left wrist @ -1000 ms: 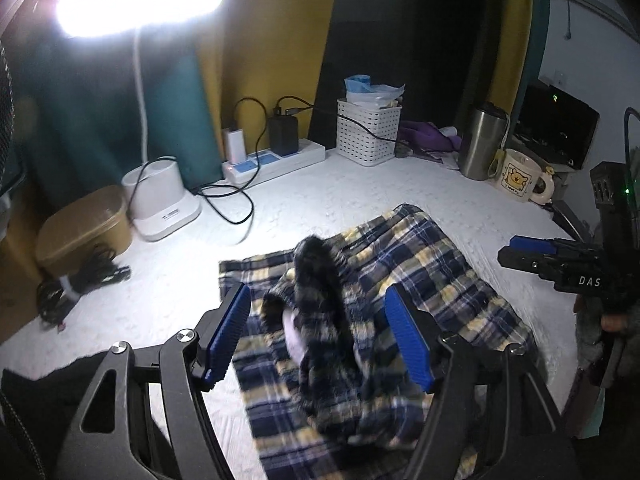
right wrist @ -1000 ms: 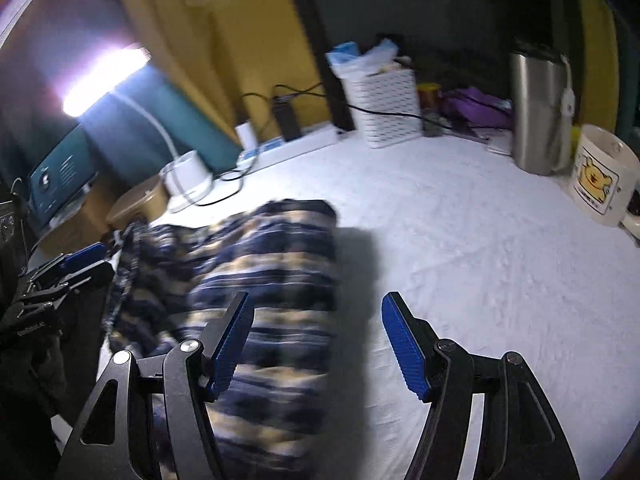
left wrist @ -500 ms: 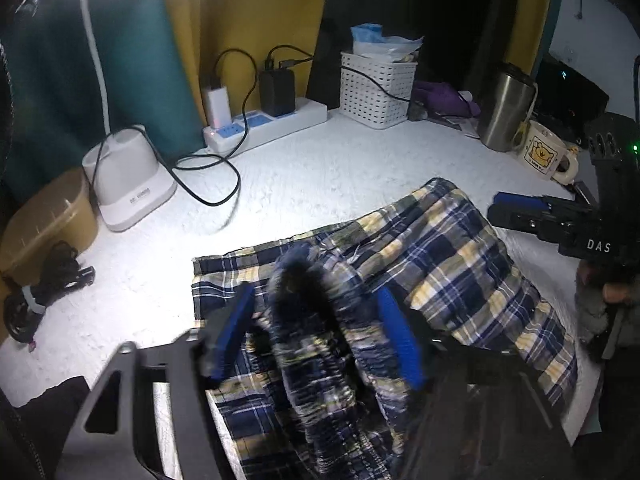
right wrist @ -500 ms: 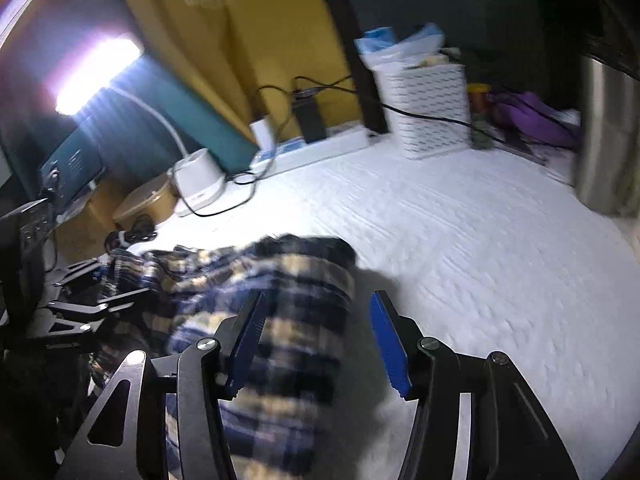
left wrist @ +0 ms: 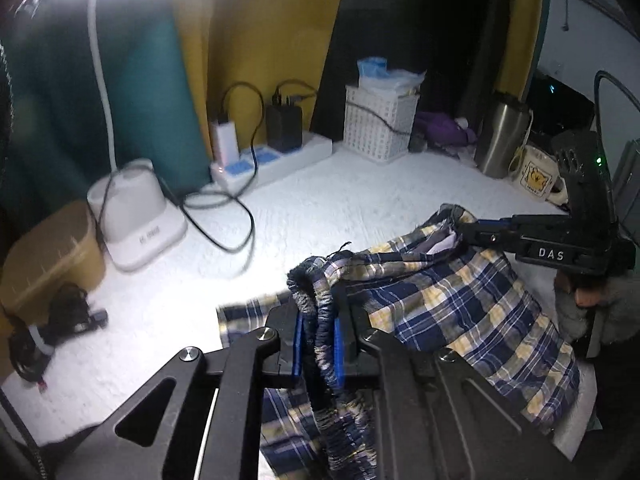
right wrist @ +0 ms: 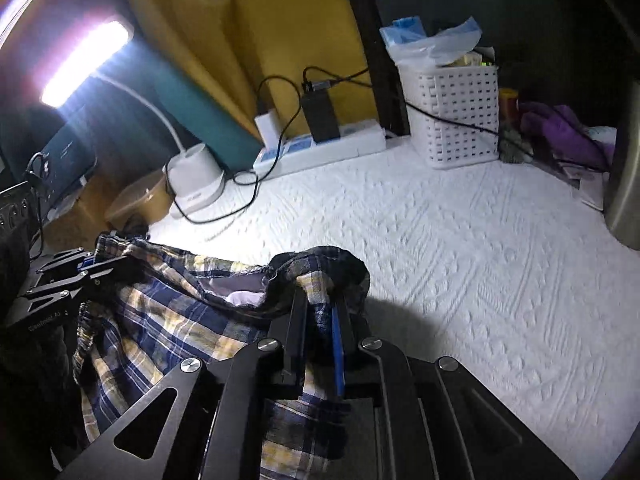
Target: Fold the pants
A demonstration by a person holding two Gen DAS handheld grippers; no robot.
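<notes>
The blue, yellow and white plaid pants [left wrist: 452, 304] hang bunched over the white textured table [left wrist: 320, 216]. My left gripper [left wrist: 318, 320] is shut on the gathered elastic waistband at one end. My right gripper [right wrist: 318, 312] is shut on the waistband's other end and also shows in the left wrist view [left wrist: 472, 232]. The waistband stretches between the two grippers, lifted off the table, and the pale lining [right wrist: 244, 298] shows inside. The left gripper appears at the left edge of the right wrist view [right wrist: 86, 266]. The pants legs are partly hidden below both grippers.
At the back stand a white lamp base [left wrist: 136, 216], a power strip with chargers and cables [left wrist: 276, 156], a white lattice basket [left wrist: 380, 120], a steel tumbler [left wrist: 502, 136] and a bear mug [left wrist: 536, 172]. A tan box [left wrist: 48, 256] and black cable bundle [left wrist: 52, 332] sit at left.
Both grippers were open over the flat pants; both have closed on the waistband and lifted it, so the fabric now hangs between them.
</notes>
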